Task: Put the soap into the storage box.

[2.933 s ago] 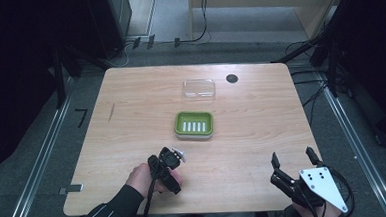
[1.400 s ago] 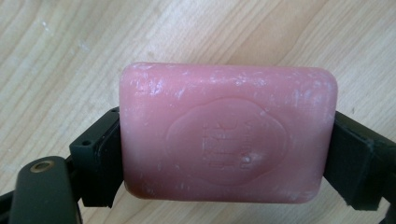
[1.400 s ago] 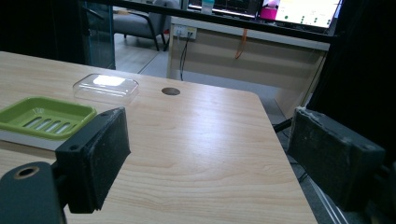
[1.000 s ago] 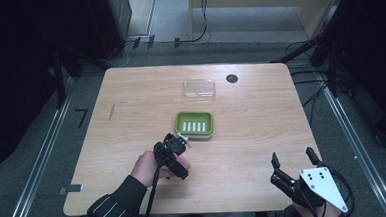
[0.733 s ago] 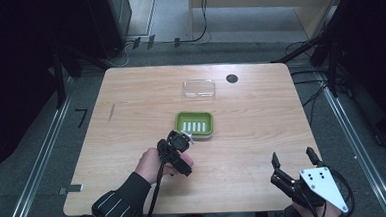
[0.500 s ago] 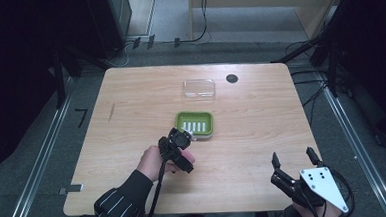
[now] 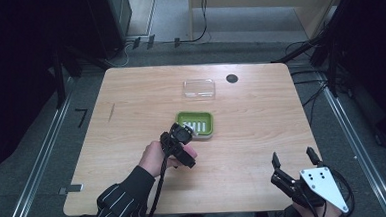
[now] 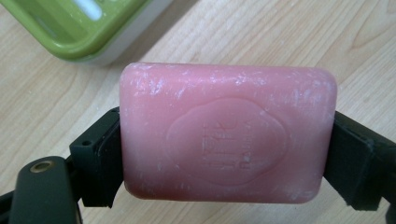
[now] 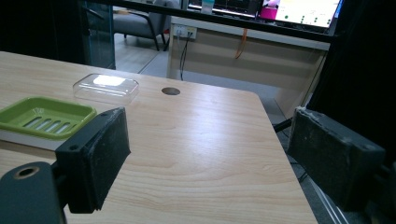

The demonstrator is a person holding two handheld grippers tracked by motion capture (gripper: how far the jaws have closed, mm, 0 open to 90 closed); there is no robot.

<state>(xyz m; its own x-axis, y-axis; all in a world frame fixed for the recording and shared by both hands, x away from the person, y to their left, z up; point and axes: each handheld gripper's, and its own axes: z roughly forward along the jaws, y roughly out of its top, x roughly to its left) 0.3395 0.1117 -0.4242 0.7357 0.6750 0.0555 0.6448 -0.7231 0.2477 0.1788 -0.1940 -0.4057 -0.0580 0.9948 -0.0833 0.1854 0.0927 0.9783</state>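
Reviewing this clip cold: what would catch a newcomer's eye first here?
The pink soap bar, clamped at its two ends between the left gripper's fingers, held just short of the green soap dish at mid-table. Next, the clear lid lying apart near the far edge, and the right gripper open over the near right corner.

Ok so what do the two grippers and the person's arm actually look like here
Both grippers are black with two blocky, square-ended jaws. The left gripper trails a black cable along a dark sleeve with thin white stripes. The right gripper carries a grey three-cornered plate dotted with small dark holes, and black cables loop beside it.
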